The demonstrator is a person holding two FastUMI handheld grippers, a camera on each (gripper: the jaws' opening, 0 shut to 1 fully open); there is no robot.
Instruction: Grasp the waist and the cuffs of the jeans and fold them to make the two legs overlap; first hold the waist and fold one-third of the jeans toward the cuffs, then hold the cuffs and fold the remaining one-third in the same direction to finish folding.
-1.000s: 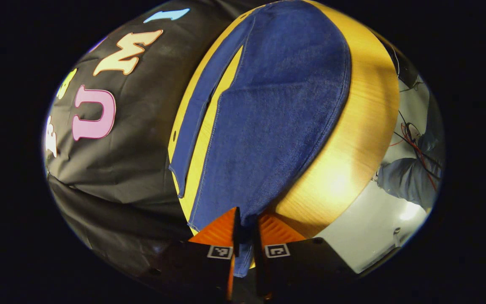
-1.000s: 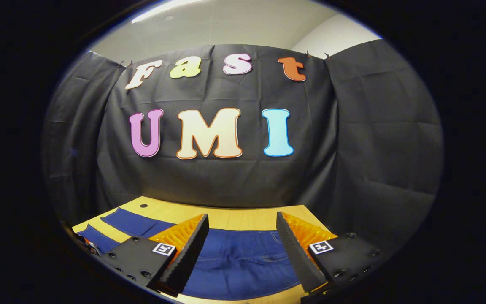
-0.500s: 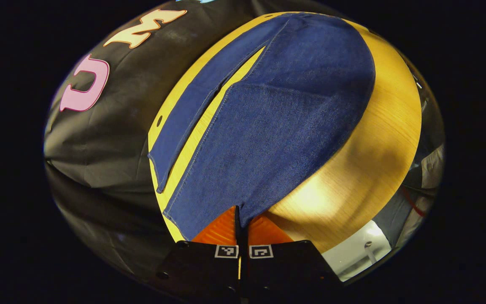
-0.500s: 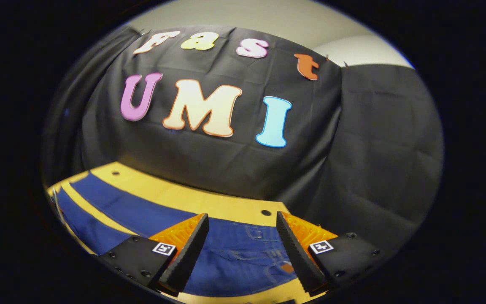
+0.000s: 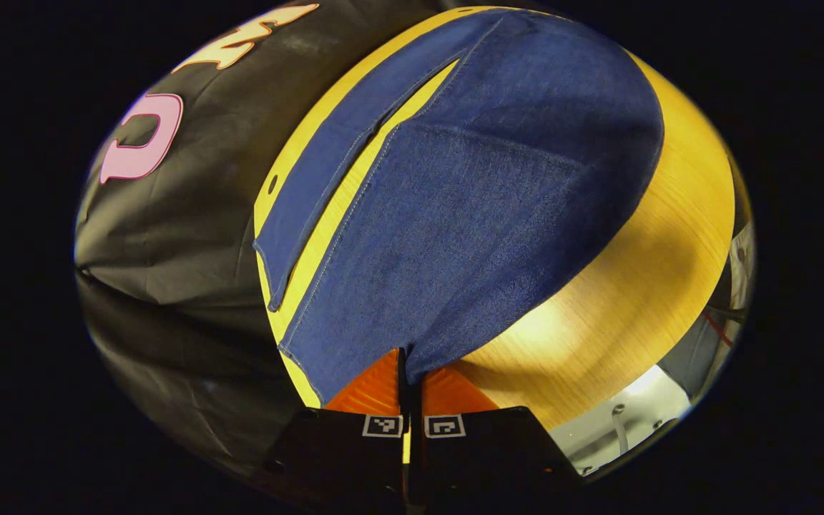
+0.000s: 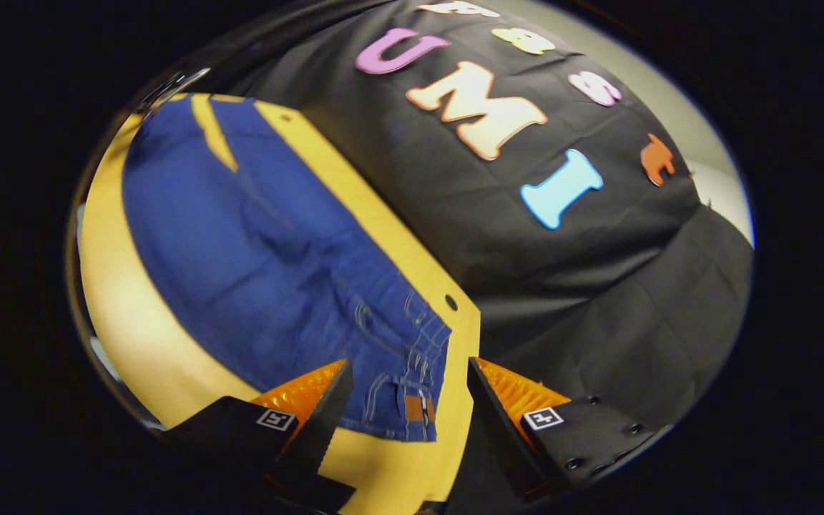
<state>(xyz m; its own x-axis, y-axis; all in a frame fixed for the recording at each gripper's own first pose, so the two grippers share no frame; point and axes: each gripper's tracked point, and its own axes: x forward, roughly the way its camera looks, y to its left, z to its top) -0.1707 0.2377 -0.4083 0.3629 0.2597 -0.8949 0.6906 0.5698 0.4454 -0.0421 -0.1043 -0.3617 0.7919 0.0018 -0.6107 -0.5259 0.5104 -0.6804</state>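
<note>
Left gripper view: left hand-held gripper clamps jeans cuff | right hand-held gripper apart | table

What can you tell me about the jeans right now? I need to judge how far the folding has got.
The jeans are dark blue denim with pale seam stitching, spread flat on the yellowish wooden table, legs apart with a strip of table between them, so no fold is made yet. The waist end shows belt loops and a brown patch and lies near the table's edge. The left gripper is shut on the near leg's cuff corner; the right gripper hovers open around the waist.
</note>
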